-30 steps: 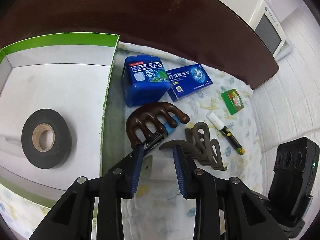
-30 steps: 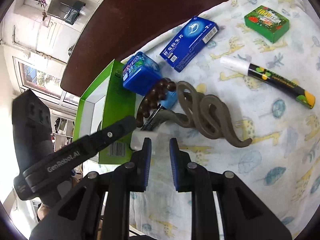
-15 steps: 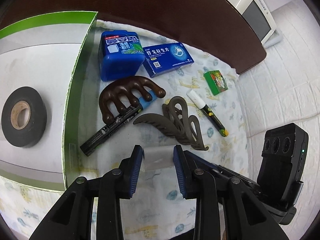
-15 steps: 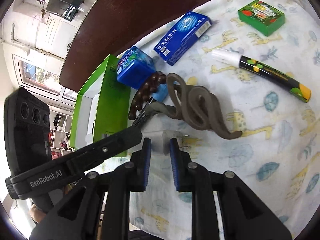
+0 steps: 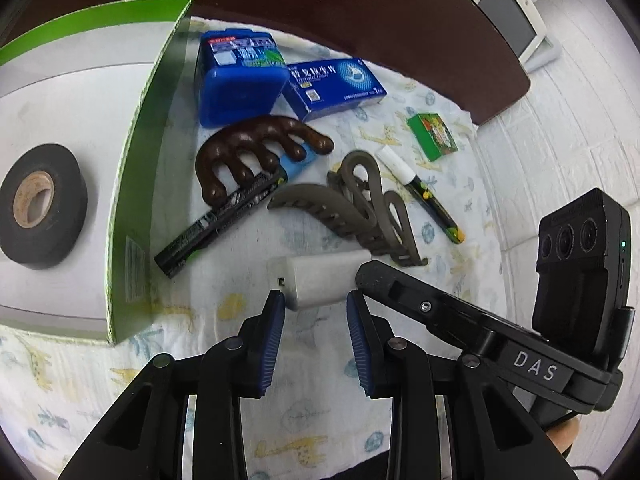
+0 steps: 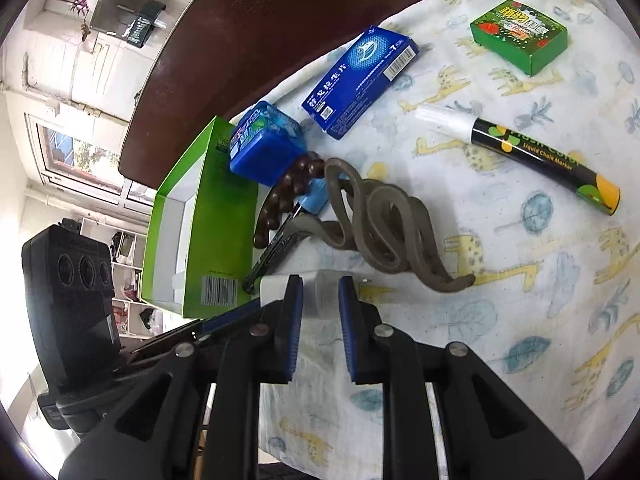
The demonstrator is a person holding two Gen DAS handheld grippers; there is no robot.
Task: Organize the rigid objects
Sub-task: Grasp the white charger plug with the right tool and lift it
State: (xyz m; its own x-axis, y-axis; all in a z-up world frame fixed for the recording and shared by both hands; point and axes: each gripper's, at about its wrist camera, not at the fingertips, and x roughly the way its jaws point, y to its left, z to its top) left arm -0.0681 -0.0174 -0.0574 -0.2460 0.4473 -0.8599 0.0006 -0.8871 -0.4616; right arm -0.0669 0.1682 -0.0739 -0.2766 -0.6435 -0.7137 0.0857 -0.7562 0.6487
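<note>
A white charger plug lies on the patterned cloth. My right gripper is shut on the white charger plug. My left gripper is open, its fingertips on either side of the plug's near end. Behind lie a brown wooden massager, a black marker with a blue cap, a grey hair claw, a blue gum box, a blue medicine carton, a chalk marker and a small green box.
A green-and-white open box stands at the left with a roll of black tape inside. The dark wooden table edge curves behind the cloth. A white monitor stands far right.
My left gripper has pulled back from the massager and marker and come down around the plug. The right gripper has stayed shut on the plug and crept forward a little.
</note>
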